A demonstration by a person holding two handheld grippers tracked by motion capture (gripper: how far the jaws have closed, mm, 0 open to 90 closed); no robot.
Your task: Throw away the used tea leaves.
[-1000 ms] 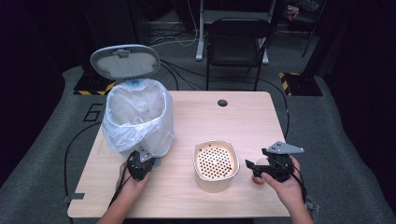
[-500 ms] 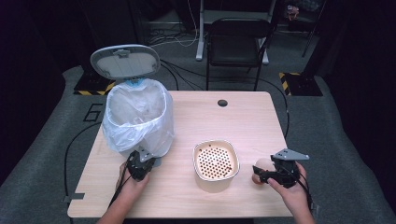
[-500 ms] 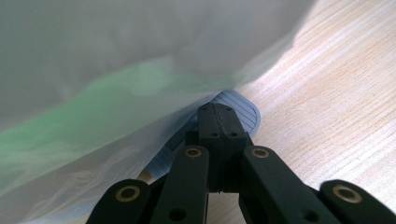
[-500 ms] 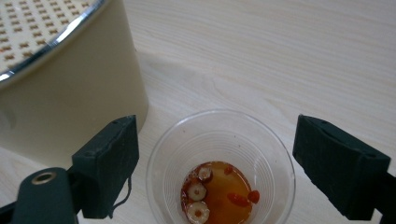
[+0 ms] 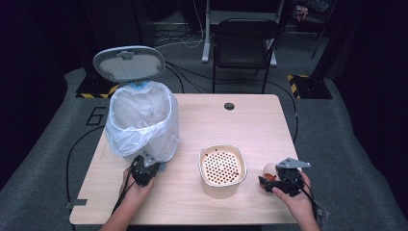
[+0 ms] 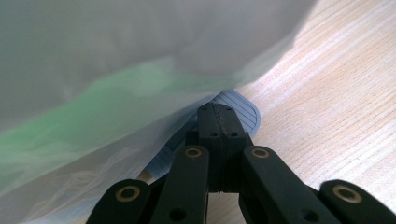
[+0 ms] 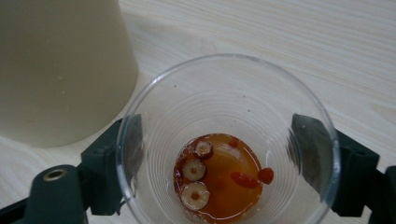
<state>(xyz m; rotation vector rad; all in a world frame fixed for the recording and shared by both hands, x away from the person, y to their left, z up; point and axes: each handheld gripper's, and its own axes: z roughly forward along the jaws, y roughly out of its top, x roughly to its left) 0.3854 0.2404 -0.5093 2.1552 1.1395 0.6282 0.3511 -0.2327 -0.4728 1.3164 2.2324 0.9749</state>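
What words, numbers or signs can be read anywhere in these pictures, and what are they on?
"6": a large pale numeral on the grey floor mat, left of the table in the high view.
Yellow and black hazard stripes, no words: on the dark floor plates behind the table.
The bin, the strainer bowl and the clear cup carry no readable text.

We saw a clear cup [image 7: 224, 140] of amber liquid, red berries, a cream perforated strainer [image 5: 222, 167], and a white bag [image 5: 142, 120].
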